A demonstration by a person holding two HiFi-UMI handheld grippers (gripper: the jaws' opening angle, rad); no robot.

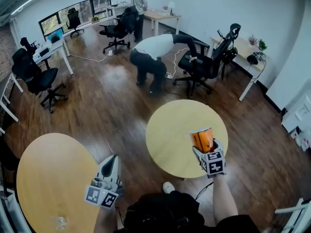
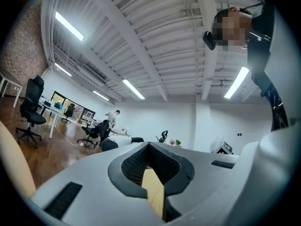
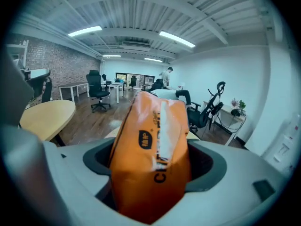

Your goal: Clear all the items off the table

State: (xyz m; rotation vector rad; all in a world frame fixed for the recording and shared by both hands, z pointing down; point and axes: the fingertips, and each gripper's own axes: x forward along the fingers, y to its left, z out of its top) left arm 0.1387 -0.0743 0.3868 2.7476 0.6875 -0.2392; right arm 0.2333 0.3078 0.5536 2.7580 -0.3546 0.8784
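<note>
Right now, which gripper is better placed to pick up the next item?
Left, probably. The left gripper is shut and empty beside the left table, while the right gripper is clamped on the orange packet over the other table.

packet (image 3: 150,154): glossy orange film, probably plastic | table (image 1: 170,130): matt pale wood | floor (image 1: 107,96): glossy dark wood

Head view: from above, facing steeply down past the left tool (image 1: 112,161) and right tool (image 1: 201,136) onto two round worktops (image 1: 175,130) and the wooden floor (image 1: 107,96). Left tool view: riding close behind its own jaws, tipped slightly up toward the ceiling (image 2: 141,41). Right tool view: angled down, nearly filled by an orange packet (image 3: 150,159). Shared by all three: the standing person (image 1: 140,1) at the far desks.
</note>
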